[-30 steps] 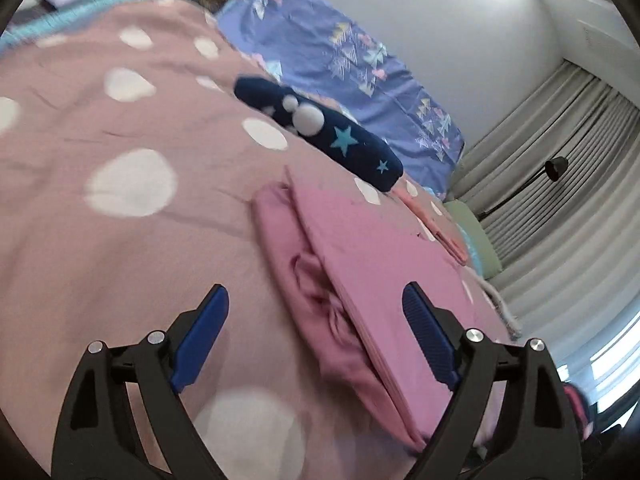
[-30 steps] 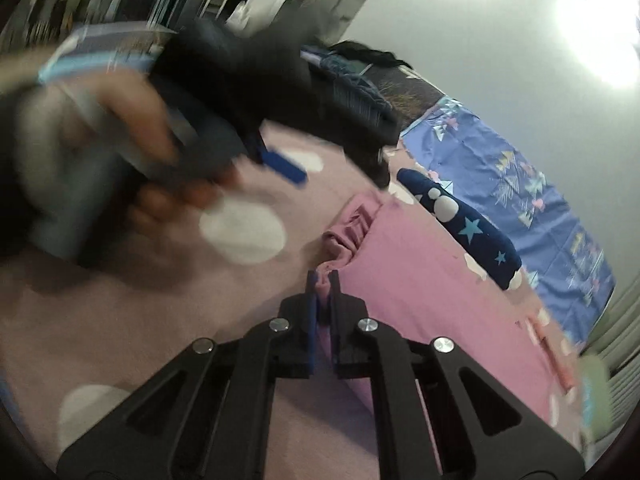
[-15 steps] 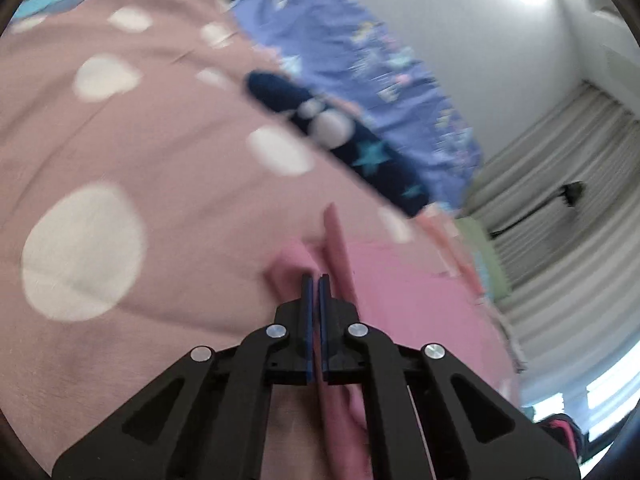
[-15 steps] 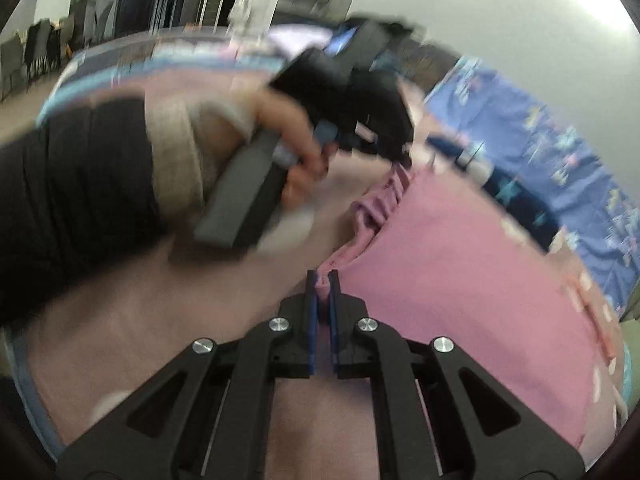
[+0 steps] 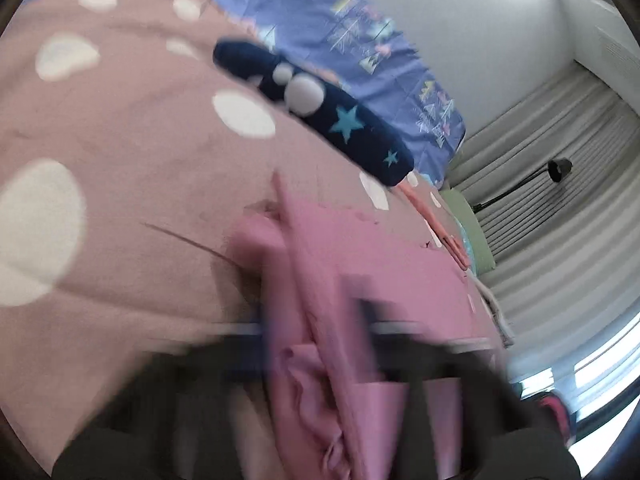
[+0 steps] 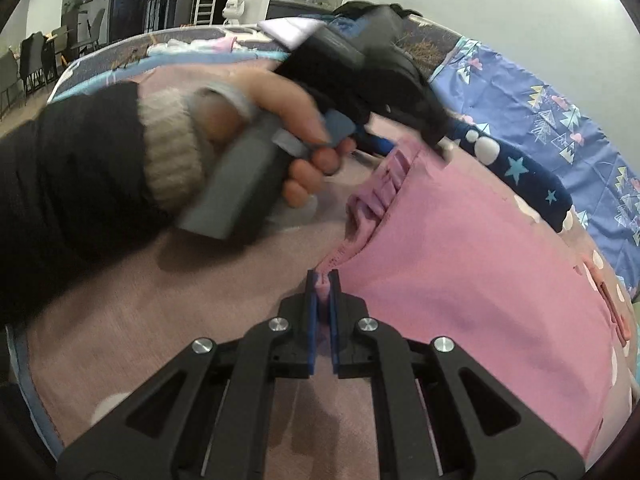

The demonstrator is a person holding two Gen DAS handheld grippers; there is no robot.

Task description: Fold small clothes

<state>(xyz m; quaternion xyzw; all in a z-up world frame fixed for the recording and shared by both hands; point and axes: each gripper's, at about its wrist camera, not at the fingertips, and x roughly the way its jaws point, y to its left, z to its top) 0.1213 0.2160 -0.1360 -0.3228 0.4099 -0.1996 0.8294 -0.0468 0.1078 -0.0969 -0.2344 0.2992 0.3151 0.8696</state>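
On a bed spread with a dusty-pink blanket (image 6: 168, 320) dotted with white spots, two handheld grippers work one pink garment (image 6: 472, 264). Nearest the right wrist camera, the right gripper (image 6: 322, 280) has its blue pads pressed together on the garment's gathered waistband edge. Just beyond, a left hand (image 6: 280, 136) in a black sleeve with a cream knit cuff grips the grey handle of the left gripper (image 6: 404, 136), which sits at the far end of the same waistband; motion blur in both views hides its fingers, so whether they are apart or clamped cannot be told. The garment lies flat, its body stretching away to the right. Past it rests one navy cloth (image 5: 320, 112) with teal stars and white circles, then a blue sheet (image 5: 352, 52) printed with triangles. Grey curtains (image 5: 560, 184), one black lamp (image 5: 558, 169) and white walls close the room. No writing is legible.
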